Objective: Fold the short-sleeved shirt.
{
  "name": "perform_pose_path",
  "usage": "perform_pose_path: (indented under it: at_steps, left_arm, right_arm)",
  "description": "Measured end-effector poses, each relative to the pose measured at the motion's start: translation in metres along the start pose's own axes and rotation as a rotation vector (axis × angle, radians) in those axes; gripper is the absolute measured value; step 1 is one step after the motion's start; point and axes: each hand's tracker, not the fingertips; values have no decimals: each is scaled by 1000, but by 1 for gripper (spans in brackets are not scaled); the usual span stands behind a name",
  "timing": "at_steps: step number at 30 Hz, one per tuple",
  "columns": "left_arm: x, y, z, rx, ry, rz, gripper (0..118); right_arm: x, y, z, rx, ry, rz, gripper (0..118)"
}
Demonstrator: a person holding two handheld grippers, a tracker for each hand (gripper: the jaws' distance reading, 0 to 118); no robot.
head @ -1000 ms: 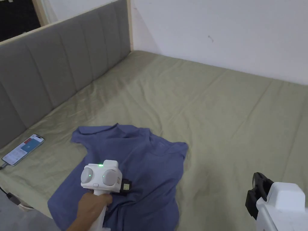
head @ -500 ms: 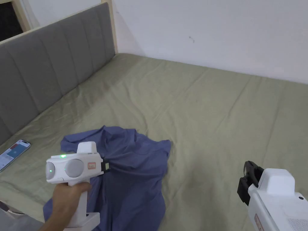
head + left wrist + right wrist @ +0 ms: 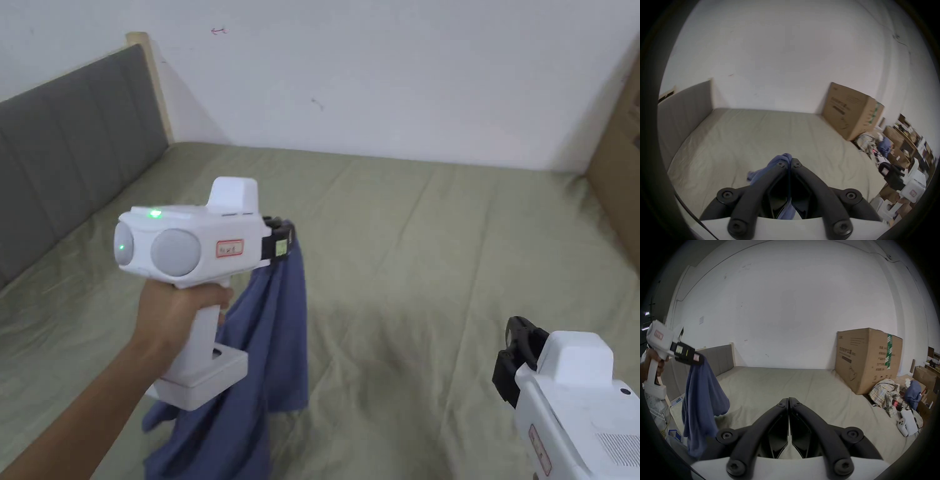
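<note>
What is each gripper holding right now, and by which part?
The left gripper has its jaws shut on a bunched fold of the blue shirt, which hangs below; which part cannot be told. The right gripper is shut and holds nothing.

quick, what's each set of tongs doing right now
Left tongs: closed on the blue shirt, which hangs above the bed.
Right tongs: closed, holding nothing.

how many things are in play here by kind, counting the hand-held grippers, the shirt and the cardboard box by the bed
hand-held gripper: 2, the left clamped on hanging cloth, the right shut on nothing
blue shirt: 1
large cardboard box: 1
total: 4
</note>
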Motion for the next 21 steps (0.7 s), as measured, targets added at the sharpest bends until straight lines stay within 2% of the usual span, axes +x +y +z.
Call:
perform_pose_path:
  at_steps: [7, 14, 19, 21]
  left_arm:
    - [87, 10, -38, -29, -164, -103, 0]
    - [138, -34, -81, -162, -345, -155, 0]
    - [152, -83, -102, -275, -373, -168, 0]
    - [148, -104, -117, -350, -342, -150, 0]
  right_arm:
    - [47, 1, 28, 24, -114, -17, 0]
    - [82, -5, 48, 13, -199, -20, 0]
    - [94, -16, 47, -16, -225, -36, 0]
    - [96, -20, 44, -27, -224, -43, 0]
